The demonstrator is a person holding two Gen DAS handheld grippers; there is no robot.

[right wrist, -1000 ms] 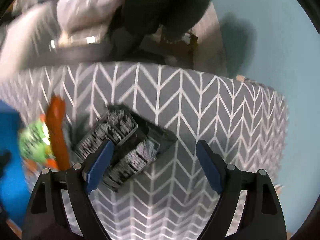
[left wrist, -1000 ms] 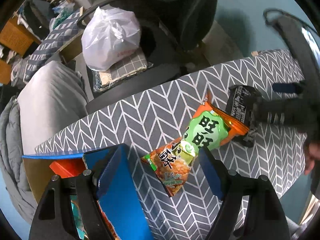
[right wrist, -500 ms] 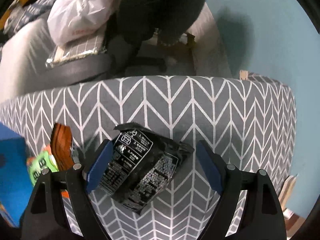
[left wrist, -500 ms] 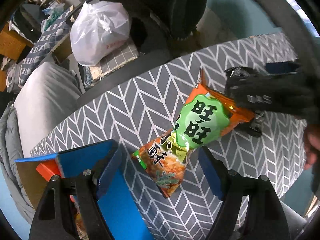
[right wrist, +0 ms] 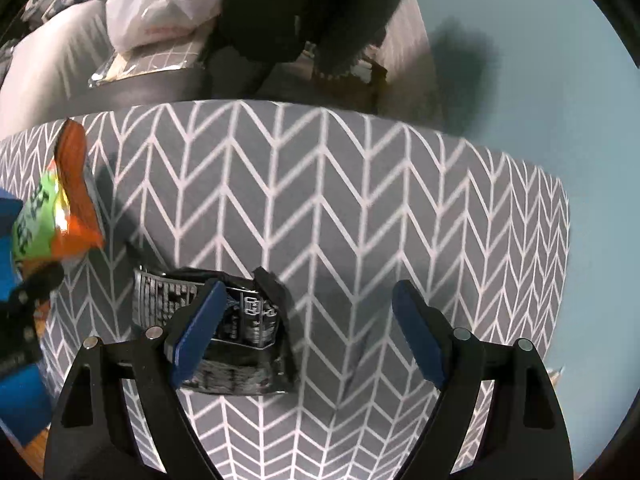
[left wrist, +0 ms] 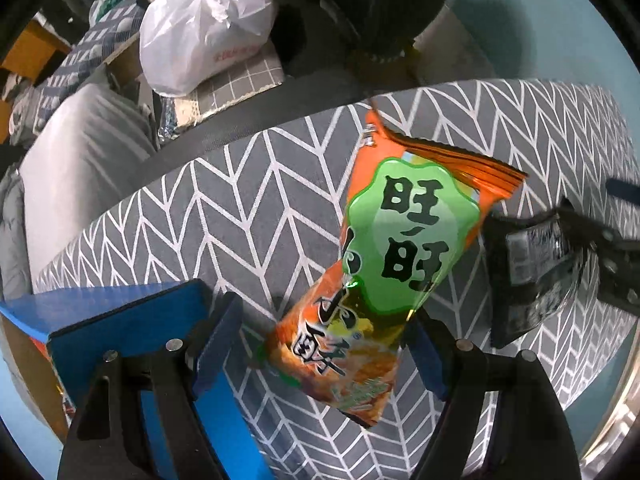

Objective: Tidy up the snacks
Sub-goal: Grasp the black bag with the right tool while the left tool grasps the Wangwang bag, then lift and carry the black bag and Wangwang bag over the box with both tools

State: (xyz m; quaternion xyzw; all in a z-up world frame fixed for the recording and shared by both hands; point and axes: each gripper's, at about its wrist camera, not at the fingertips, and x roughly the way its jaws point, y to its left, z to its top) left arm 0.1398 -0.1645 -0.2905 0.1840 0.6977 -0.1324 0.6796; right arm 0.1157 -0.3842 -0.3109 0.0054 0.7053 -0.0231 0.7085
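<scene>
Progress-wise you're early imo: two snacks out on the cloth [left wrist: 248,216], neither one put away yet. The blue box [left wrist: 132,316] sits just outside your left gripper's [left wrist: 320,344] left finger, touching it by the look of it, w/ something orange in it, prob earlier snacks but can't tell.

Left gripper is wide open, holding nothing. The orange bag [left wrist: 400,264] has its near end between the fingers, the rest runs out ahead and to the right. Can't tell if it's flat on the cloth or propped up.

Right gripper [right wrist: 308,332] also spread wide, empty. The black pack [right wrist: 240,320] is under and beside its left finger, only partly inside the gap, so shift left before you close.

Room: lots of bare cloth ahead of the right fingers. Table edge is near on the right side and the near side. The two grippers are close together, bag and pack nearly touching, so watch for a bump.
</scene>
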